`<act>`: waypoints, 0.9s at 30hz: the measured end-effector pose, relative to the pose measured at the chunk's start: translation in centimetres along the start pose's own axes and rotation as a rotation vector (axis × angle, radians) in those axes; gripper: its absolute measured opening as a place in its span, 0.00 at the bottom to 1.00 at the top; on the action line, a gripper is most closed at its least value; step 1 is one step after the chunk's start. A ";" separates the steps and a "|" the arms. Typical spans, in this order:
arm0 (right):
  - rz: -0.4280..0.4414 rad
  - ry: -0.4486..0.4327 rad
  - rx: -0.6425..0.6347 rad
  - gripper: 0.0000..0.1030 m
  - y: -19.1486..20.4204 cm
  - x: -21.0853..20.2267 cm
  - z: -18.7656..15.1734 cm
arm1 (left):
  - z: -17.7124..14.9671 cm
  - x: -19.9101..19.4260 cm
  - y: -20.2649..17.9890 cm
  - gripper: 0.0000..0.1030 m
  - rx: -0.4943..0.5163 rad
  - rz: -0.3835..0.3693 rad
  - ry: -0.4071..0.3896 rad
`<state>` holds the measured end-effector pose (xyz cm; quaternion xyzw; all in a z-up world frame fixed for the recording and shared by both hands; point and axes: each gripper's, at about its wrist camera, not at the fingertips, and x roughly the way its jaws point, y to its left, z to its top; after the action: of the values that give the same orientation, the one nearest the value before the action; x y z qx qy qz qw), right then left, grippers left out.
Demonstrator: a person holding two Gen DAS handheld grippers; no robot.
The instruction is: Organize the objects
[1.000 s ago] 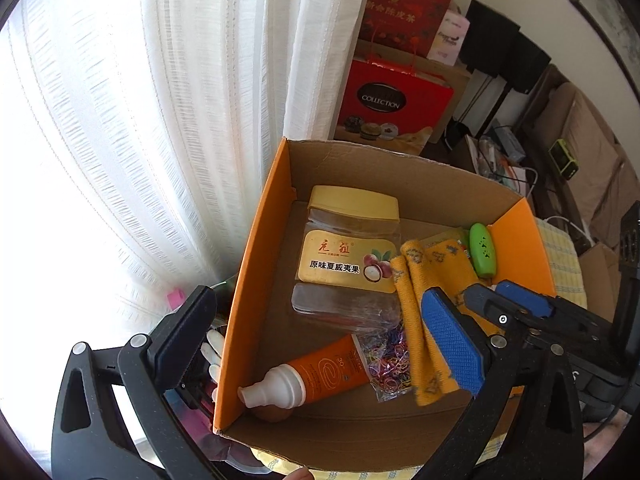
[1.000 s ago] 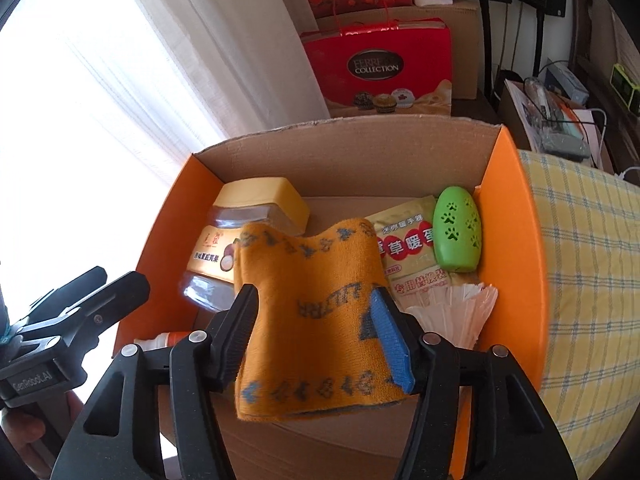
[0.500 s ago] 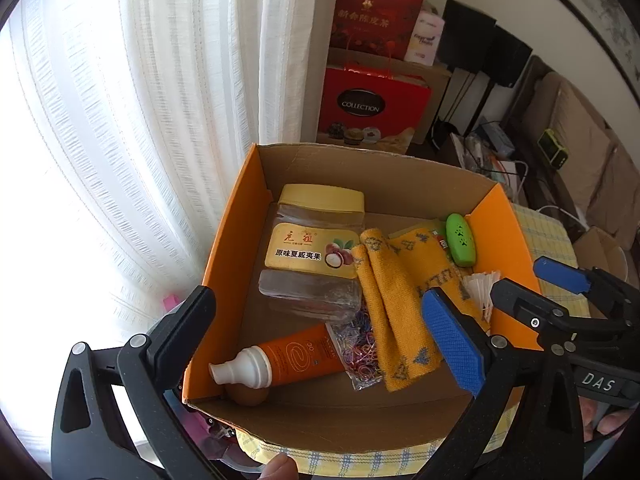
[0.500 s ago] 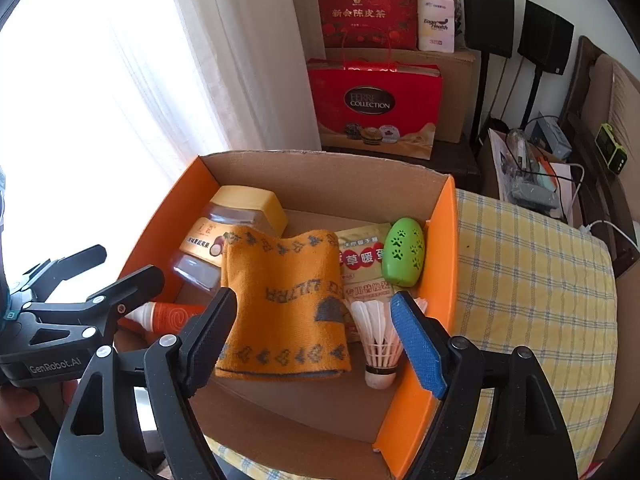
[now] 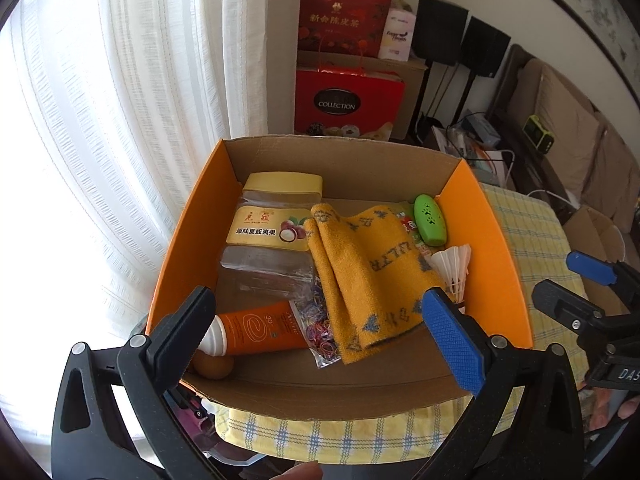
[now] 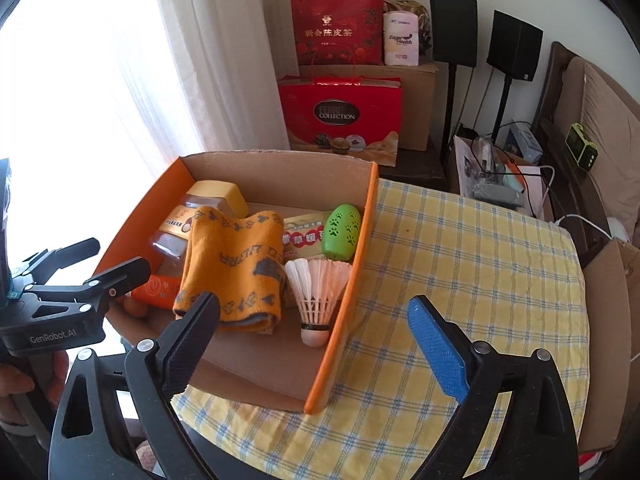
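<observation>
Opening right gripper [image 6: 312, 344], nothing between; left gripper [image 5: 320, 326] apart, empty; soft floppy towel [image 6: 236, 264] wants pinching at near folded edge.

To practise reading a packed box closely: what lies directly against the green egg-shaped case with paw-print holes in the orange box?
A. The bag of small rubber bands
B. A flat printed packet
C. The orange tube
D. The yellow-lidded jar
B: the green case rests on the flat printed packet, apart from the tube, jar and bands.

Towel [image 6: 236, 264] hides most of the orange tube [image 6: 158, 290].
</observation>
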<state>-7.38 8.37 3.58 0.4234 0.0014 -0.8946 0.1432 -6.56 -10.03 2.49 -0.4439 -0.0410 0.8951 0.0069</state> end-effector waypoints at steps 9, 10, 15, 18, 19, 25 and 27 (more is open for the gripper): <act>-0.064 -0.049 0.041 0.96 -3.3 -3.2 -2.5 | -2.0 -0.3 -2.2 1.00 -0.002 -0.012 0.001; -0.069 -0.054 0.042 0.96 -3.6 -3.6 -2.8 | -2.2 -0.4 -2.4 1.00 -0.003 -0.017 0.000; -0.094 -0.071 0.051 0.96 -4.6 -5.1 -4.0 | -3.0 -1.3 -3.6 1.00 0.000 -0.039 -0.005; -0.104 -0.081 0.066 0.96 -5.4 -6.1 -4.8 | -3.6 -2.0 -4.5 1.00 0.014 -0.056 -0.009; -0.110 -0.087 0.071 0.96 -5.6 -6.4 -5.1 | -3.8 -2.3 -4.9 1.00 0.021 -0.054 -0.013; -0.134 -0.102 0.105 0.96 -6.9 -7.6 -6.9 | -5.3 -3.8 -6.9 1.00 0.064 -0.030 -0.044; -0.137 -0.105 0.113 0.96 -7.0 -7.9 -7.7 | -5.8 -4.0 -7.4 1.00 0.074 -0.031 -0.045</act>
<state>1.39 18.09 3.74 0.3822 -0.0278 -0.9219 0.0576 0.25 -2.46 2.74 -0.4225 -0.0149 0.9055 0.0364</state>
